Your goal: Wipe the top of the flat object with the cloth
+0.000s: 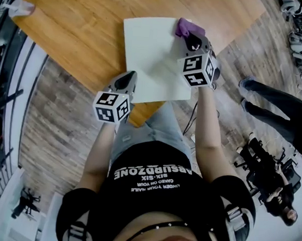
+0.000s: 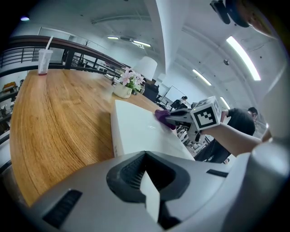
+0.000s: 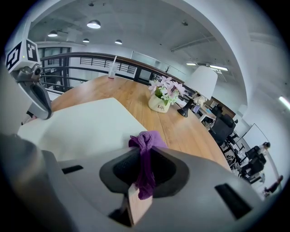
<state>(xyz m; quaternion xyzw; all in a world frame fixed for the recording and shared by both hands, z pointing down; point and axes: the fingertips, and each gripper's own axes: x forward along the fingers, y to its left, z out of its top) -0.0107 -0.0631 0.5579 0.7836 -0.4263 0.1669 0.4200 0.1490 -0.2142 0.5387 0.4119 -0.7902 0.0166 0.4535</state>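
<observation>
A flat white box lies on the wooden table. My right gripper is at the box's far right corner, shut on a bunched purple cloth that touches the box top. In the right gripper view the cloth hangs between the jaws of that gripper, over the box edge. My left gripper is shut with nothing in it and rests at the box's near left corner. The left gripper view looks along the box toward the cloth.
A pot of flowers, a white lamp and a cup with a straw stand farther along the table. The table's near edge is close to my body. A person stands on the floor to the right.
</observation>
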